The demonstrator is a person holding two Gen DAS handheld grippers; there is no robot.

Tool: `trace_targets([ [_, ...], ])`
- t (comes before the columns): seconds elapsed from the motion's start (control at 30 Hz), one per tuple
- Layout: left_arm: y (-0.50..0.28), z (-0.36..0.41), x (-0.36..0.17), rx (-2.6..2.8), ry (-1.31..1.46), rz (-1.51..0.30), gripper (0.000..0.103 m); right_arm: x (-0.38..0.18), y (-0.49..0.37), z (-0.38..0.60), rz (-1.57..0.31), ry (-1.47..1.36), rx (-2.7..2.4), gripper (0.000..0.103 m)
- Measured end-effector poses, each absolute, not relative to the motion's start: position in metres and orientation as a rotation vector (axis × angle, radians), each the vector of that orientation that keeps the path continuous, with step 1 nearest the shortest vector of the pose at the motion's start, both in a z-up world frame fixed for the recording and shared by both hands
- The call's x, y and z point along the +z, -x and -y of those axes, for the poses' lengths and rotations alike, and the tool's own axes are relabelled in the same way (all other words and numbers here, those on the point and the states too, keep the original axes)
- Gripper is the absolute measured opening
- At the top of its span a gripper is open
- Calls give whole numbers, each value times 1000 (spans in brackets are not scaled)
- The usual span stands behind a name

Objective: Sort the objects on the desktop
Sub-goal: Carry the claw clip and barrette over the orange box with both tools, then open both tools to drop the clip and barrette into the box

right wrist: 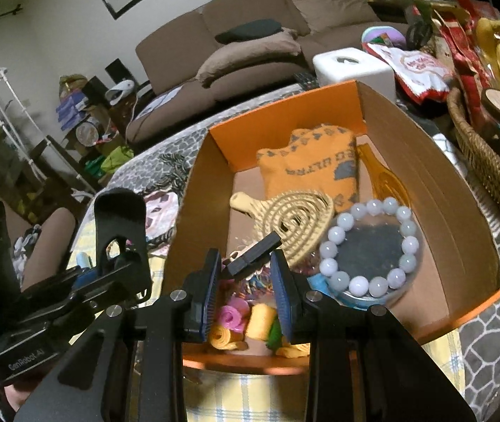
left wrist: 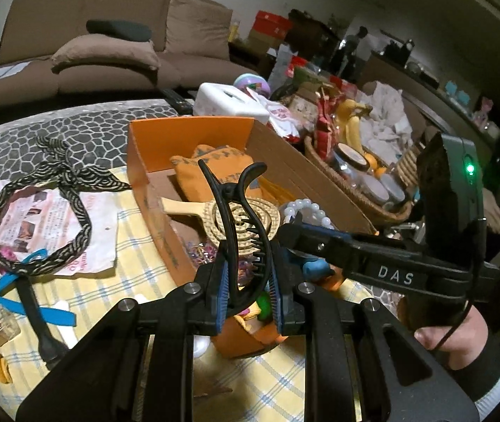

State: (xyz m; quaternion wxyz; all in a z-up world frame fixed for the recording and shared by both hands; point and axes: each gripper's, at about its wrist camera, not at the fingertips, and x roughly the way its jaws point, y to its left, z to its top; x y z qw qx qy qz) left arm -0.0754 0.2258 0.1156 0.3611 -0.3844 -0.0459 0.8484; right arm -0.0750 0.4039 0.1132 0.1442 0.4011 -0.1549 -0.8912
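Over an orange cardboard box (right wrist: pixel 425 183) on the checked tablecloth (left wrist: pixel 137 274), the left gripper (left wrist: pixel 248 299) clamps a black hair claw clip (left wrist: pixel 239 232); the right gripper (right wrist: pixel 246 295), nearly closed, pinches a small black clip (right wrist: pixel 253 255).

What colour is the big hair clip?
Black. The hair clip shows best in the left wrist view.
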Motion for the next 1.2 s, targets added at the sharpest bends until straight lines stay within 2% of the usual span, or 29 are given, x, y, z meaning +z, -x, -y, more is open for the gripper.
trace_targets([
  [0.13,76,-235,112,2169,1010,94,18,111,74,-406,459,-1168,-2564,31],
  [0.2,74,-238,110,2170,1016,78,20,110,74,-408,463,-1171,-2569,36],
  [0.3,75,-237,107,2170,1027,80,22,110,74,-411,480,-1171,-2579,37],
  [0.73,85,-202,115,2219,1026,189,28,116,73,-413,486,-1153,-2607,47],
  [0.8,86,-196,115,2231,1032,195,33,117,73,-410,468,-1155,-2615,52],
  [1.03,86,-183,109,2254,1057,191,48,120,74,-400,414,-1156,-2633,58],
  [1.2,83,-175,111,2286,1051,158,68,122,74,-389,380,-1153,-2635,68],
])
